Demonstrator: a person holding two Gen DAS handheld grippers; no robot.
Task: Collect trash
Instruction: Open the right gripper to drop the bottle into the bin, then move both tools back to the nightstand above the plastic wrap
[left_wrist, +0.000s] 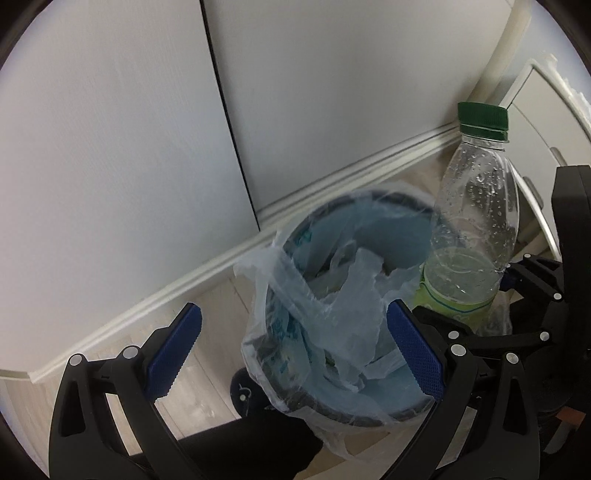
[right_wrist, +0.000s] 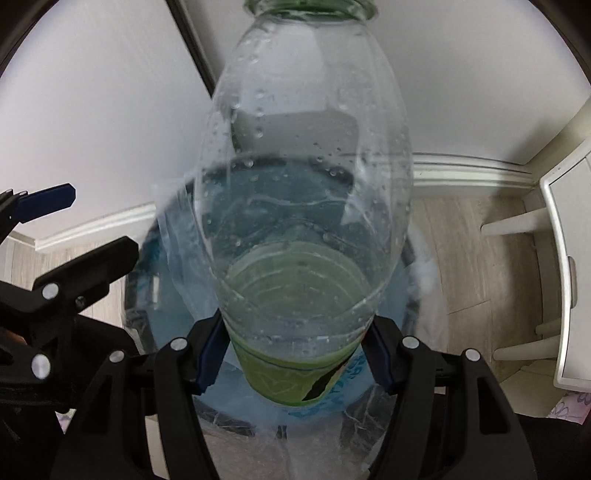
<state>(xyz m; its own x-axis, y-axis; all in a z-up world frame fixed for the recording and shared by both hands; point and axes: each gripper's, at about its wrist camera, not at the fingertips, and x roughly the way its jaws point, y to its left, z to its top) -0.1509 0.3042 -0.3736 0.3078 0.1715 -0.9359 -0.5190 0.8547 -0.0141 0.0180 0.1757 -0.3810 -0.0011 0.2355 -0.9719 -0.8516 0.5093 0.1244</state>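
A clear plastic bottle (left_wrist: 476, 236) with a green cap and green label is held by my right gripper (right_wrist: 291, 354), which is shut on its lower body. The bottle (right_wrist: 306, 184) hangs over the far right rim of a blue trash bin (left_wrist: 391, 236) lined with a thin clear bag (left_wrist: 332, 306). My left gripper (left_wrist: 291, 350) is open, its blue pads on either side of the bin's near rim and bag, holding nothing. The left gripper also shows at the left of the right wrist view (right_wrist: 74, 236). The bin (right_wrist: 147, 280) lies behind the bottle there.
The bin stands on a pale wood floor (right_wrist: 461, 251) near a white wall with a baseboard (left_wrist: 147, 306). A white cabinet (right_wrist: 569, 258) stands to the right. A dark vertical seam (left_wrist: 229, 122) runs down the wall.
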